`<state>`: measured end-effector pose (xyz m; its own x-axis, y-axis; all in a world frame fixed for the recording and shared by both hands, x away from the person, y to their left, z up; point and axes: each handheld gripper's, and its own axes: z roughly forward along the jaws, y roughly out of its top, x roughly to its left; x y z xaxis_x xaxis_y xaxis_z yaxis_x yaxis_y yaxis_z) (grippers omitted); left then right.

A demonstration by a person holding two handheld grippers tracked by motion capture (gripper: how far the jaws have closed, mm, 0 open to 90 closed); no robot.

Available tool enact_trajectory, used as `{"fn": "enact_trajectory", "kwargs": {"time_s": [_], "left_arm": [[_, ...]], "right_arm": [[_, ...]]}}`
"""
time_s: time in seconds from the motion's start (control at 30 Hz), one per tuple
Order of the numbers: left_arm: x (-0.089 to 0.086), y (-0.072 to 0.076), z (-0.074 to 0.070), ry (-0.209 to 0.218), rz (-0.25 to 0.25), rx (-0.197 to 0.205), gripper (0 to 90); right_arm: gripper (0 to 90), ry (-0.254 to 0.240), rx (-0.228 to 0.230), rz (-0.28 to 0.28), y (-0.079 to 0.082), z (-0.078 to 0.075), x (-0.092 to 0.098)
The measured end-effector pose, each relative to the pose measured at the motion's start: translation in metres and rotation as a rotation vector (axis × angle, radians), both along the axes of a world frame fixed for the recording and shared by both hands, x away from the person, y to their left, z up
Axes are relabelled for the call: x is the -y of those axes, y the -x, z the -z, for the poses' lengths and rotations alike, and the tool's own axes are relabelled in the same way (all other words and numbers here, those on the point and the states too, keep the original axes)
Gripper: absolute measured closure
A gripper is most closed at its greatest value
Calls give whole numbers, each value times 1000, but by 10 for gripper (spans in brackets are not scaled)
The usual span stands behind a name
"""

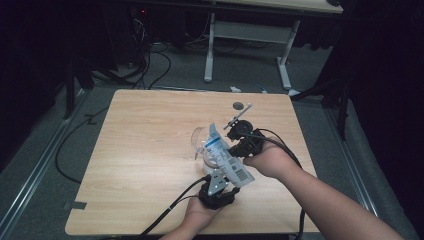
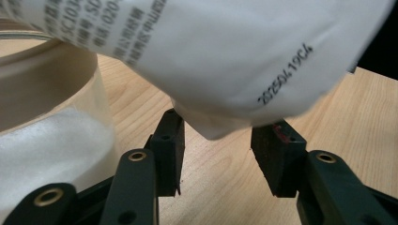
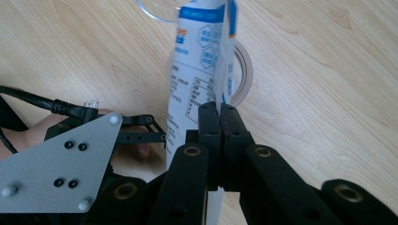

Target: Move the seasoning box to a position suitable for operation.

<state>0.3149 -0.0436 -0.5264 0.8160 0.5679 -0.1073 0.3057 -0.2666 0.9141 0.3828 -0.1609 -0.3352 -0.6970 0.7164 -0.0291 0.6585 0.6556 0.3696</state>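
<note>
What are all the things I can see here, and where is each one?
Packet: one, white with blue print, held tilted above the glass cup.
Glass cup: one, clear, on the table near its middle, white contents inside.
Table: one, light wood, centre of the high view.
Desk: one, white frame, behind the table.
Cables: several, black, on the grey floor.
Left gripper: one, black, jaws at the packet's bottom corner, one each side.
Right gripper: one, black, jaws clamped on the packet.
Hands: two, entering from the bottom edge.
</note>
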Motion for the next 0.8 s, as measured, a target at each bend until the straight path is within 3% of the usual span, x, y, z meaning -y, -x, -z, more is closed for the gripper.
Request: {"fn": "enact_trajectory", "kwargs": {"time_s": [0.13,0.43,0.8], "left_arm": [[-1,2,0,-12,1,28,514],[-8,7,1,-16,14,29,472],[-40,9,-2,-10,-27,35,471]], "right_arm": [[897,-7,-1,8,0,0,0],[898,-7,4,9,-1,-3,5],[897,-10,6,15,1,-4,7]]}}
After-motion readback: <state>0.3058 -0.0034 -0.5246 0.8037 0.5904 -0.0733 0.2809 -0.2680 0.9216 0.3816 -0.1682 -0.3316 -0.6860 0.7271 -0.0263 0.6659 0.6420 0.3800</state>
